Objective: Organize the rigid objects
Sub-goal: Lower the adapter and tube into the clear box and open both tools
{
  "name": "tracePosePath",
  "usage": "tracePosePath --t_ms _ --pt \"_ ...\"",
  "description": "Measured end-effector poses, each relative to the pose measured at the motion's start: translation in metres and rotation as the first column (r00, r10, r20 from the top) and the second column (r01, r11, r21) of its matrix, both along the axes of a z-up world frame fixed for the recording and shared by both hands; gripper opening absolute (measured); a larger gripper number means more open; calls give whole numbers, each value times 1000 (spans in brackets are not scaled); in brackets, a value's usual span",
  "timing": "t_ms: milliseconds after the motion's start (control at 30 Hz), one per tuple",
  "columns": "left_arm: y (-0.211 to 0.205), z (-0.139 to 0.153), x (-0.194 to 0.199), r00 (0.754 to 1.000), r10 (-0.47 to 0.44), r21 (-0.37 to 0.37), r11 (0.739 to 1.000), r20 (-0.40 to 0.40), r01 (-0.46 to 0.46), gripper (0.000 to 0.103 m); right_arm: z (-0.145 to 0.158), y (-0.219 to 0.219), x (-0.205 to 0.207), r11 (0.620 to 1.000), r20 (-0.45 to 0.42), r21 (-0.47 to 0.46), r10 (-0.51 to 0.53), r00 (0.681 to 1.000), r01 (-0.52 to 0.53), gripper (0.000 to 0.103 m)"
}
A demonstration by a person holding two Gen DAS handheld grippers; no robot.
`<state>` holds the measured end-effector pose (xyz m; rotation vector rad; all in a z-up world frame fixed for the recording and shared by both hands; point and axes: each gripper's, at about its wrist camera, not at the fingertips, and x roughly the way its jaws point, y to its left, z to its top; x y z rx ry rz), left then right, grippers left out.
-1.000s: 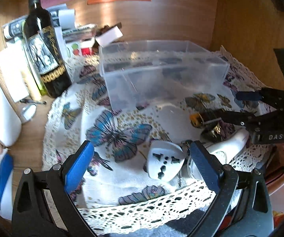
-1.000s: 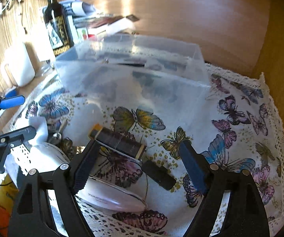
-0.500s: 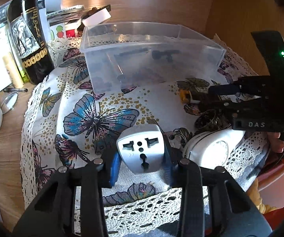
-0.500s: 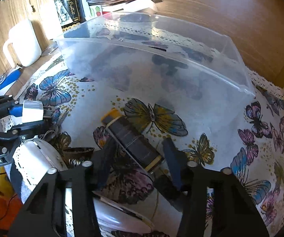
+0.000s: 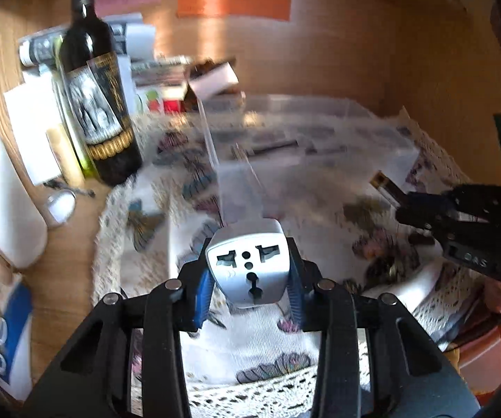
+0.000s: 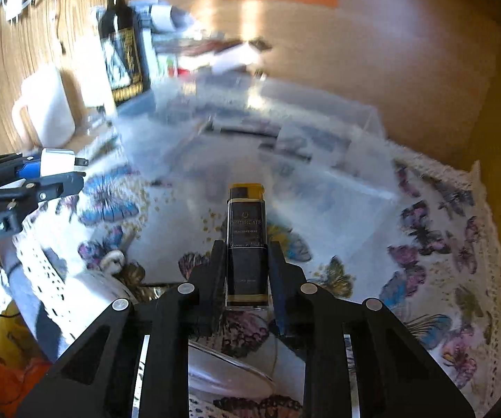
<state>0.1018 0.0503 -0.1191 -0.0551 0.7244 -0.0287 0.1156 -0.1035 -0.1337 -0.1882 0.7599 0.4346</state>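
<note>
My left gripper (image 5: 248,271) is shut on a white travel plug adapter (image 5: 248,264) and holds it above the butterfly cloth (image 5: 152,223). It also shows in the right wrist view (image 6: 58,163). My right gripper (image 6: 247,261) is shut on a black lighter with a yellow top (image 6: 247,240), lifted off the cloth; the lighter also shows in the left wrist view (image 5: 384,184). A clear plastic bin (image 5: 302,146) stands ahead of both, with a few dark items inside (image 6: 250,129).
A dark wine bottle (image 5: 100,104) stands left of the bin, with papers and boxes (image 5: 166,80) behind it. A white mug (image 6: 46,108) is at the left. A white rounded object (image 6: 111,292) and keys lie on the near cloth. Wooden walls close in behind and at the right.
Both grippers closed on their objects and lifted them: the left took the plug adapter, the right took the lighter. Both views are now raised and blurred from motion.
</note>
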Motion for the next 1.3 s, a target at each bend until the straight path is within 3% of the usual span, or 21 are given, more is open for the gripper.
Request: tracePosePath --t_ms 300,533,700,933,1300 --pt "4 49 20 991 26 -2 1000 134 -26 37 52 -22 -3 992 136 105 -79 987 65 22" --pt "9 71 49 985 39 -20 999 166 -36 37 83 -33 14 979 215 174 -146 966 109 22" --pt "5 76 73 985 38 -9 999 166 -37 37 87 -34 32 976 219 183 -161 962 121 22" --pt "-9 56 120 998 -23 -53 998 64 27 37 68 -23 68 976 161 143 -189 969 166 22" --pt "-32 8 166 994 -65 -30 998 -92 62 37 23 -16 102 984 17 60 -166 986 165 22"
